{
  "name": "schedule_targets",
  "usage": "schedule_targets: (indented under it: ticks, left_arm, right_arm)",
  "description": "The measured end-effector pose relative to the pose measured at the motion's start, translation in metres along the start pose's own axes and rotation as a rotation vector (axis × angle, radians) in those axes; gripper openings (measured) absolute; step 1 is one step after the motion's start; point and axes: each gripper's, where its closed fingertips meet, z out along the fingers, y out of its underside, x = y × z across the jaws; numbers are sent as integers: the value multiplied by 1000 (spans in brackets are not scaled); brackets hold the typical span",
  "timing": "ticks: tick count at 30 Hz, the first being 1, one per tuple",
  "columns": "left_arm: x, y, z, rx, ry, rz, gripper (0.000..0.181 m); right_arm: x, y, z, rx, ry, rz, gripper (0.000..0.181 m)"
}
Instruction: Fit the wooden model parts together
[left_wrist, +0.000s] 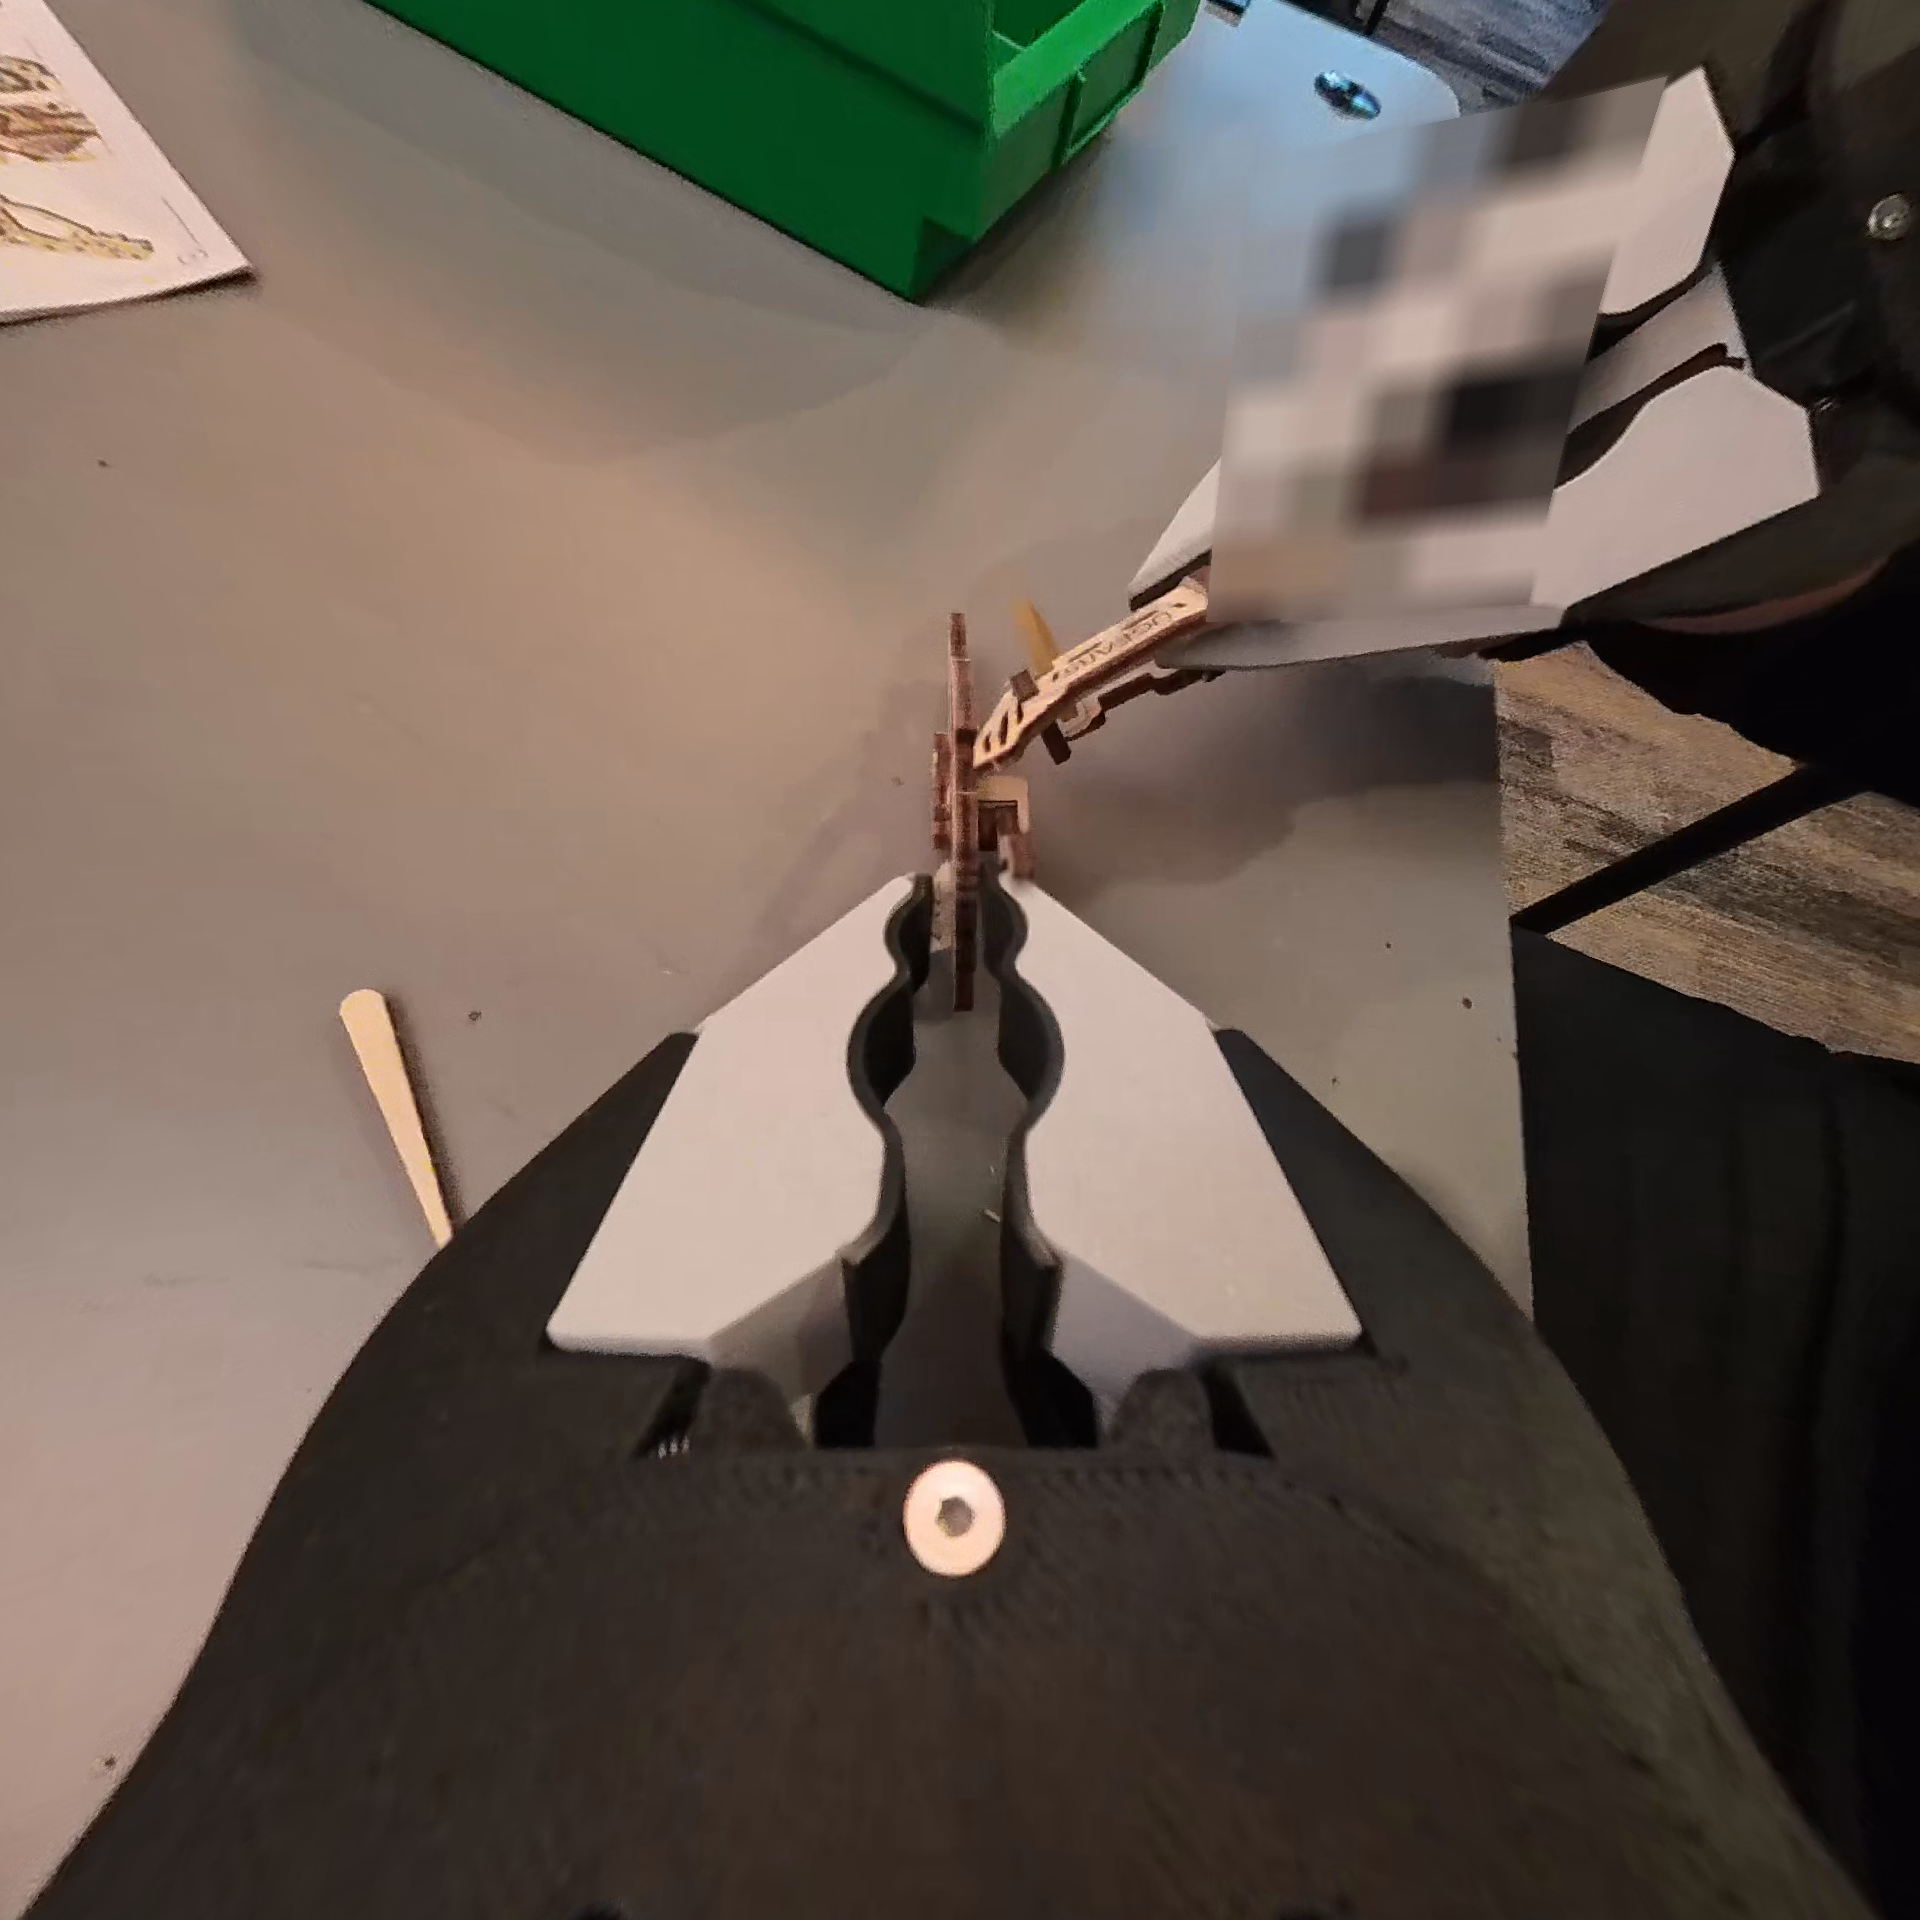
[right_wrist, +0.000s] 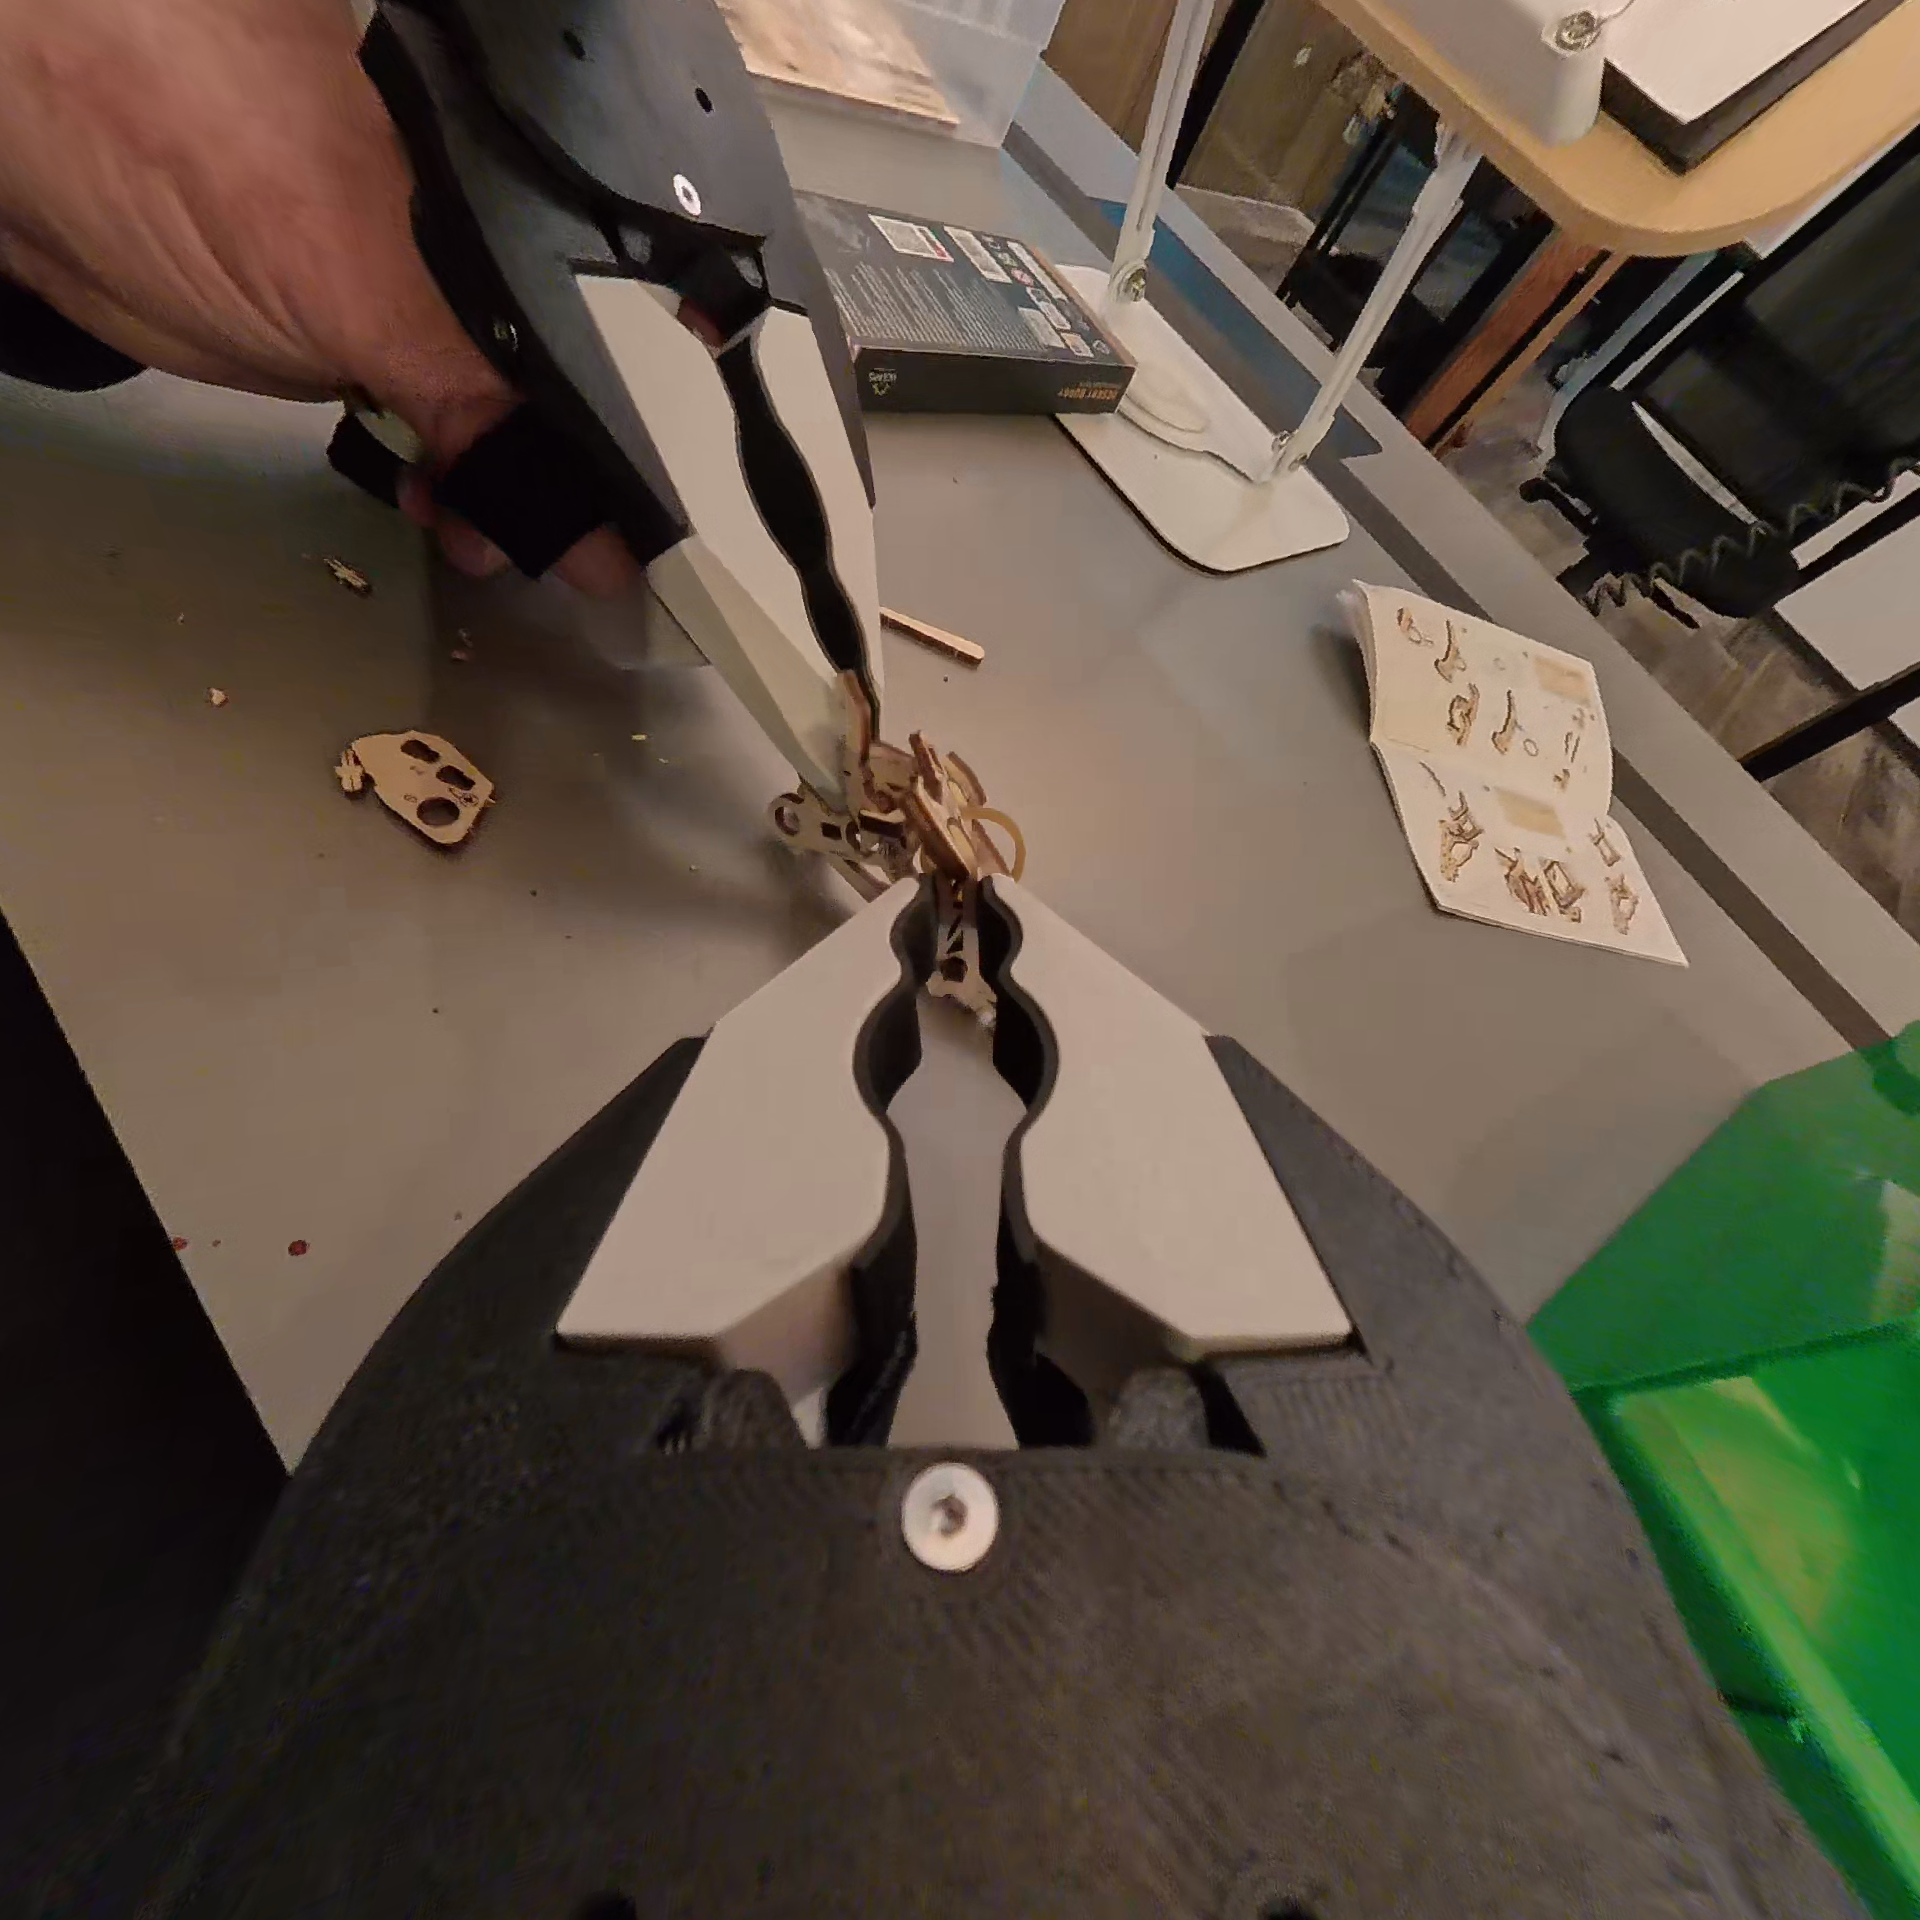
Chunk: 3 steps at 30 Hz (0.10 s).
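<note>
Your left gripper (left_wrist: 961, 894) is pinched nearly closed on the thin, dark-edged plywood plate (left_wrist: 958, 790); just ahead and to the right, your right gripper (right_wrist: 954, 902) clamps a slotted, pale laser-cut arm (left_wrist: 1081, 675). Keep the plate upright and steady, and ease the tab in squarely: these thin pieces look brittle

The left gripper (left_wrist: 961, 894) points forward with its jaws pinched nearly closed at the tips, gripped by a bare hand (right_wrist: 239, 208), while the right gripper (right_wrist: 951, 894), jaws likewise nearly closed, angles in to meet it tip to tip.
</note>
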Motion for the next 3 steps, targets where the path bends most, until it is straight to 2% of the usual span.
schedule_targets:
  ticks: [3]
  left_arm:
    - [1, 3, 1, -20, 7, 18, 12]
  right_arm:
    - [1, 0, -3, 22, 3, 0, 4]
